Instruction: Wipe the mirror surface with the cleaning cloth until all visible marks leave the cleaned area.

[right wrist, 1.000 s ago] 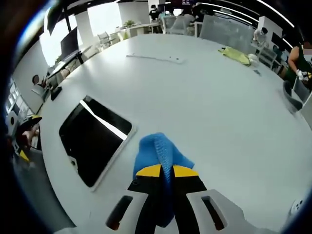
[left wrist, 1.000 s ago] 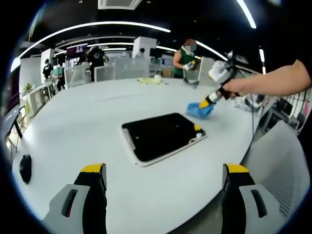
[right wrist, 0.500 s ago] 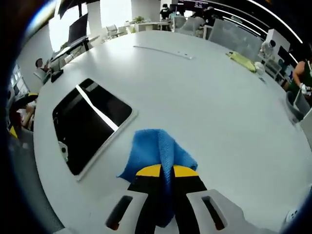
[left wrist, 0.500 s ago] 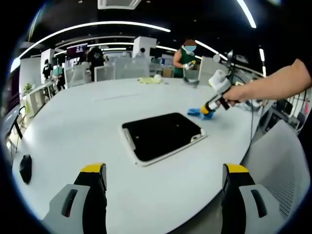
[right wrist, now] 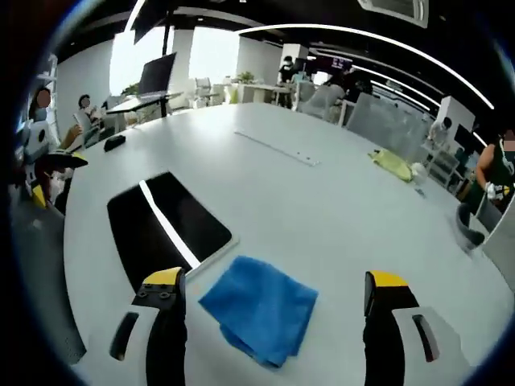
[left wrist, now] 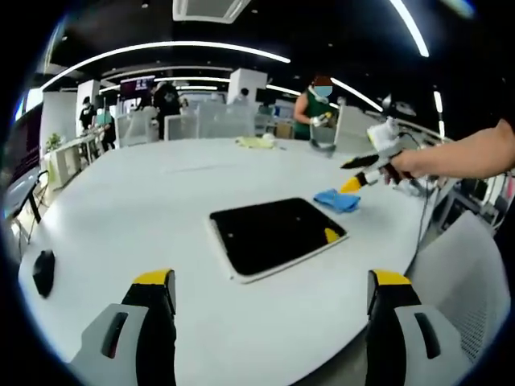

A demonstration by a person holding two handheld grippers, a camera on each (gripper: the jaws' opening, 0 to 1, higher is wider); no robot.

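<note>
Blue cloth (right wrist: 259,307) lay loose on the white table (right wrist: 338,209) just beside the mirror (right wrist: 169,227); right gripper (right wrist: 273,299) fingers apart above it, left gripper (left wrist: 269,299) fingers apart, empty. Risk: a shallow regrasp could bunch the cloth or nudge the mirror, leaving marks unwiped

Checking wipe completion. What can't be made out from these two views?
- Marks on the mirror: left gripper view, glass reads uniformly dark, smudges too small.
- Same mirror: right gripper view, a light-strip reflection crosses it.
- Underside of the blue cloth: folded on itself.
- Yellow item far across the table: too small to identify.
</note>
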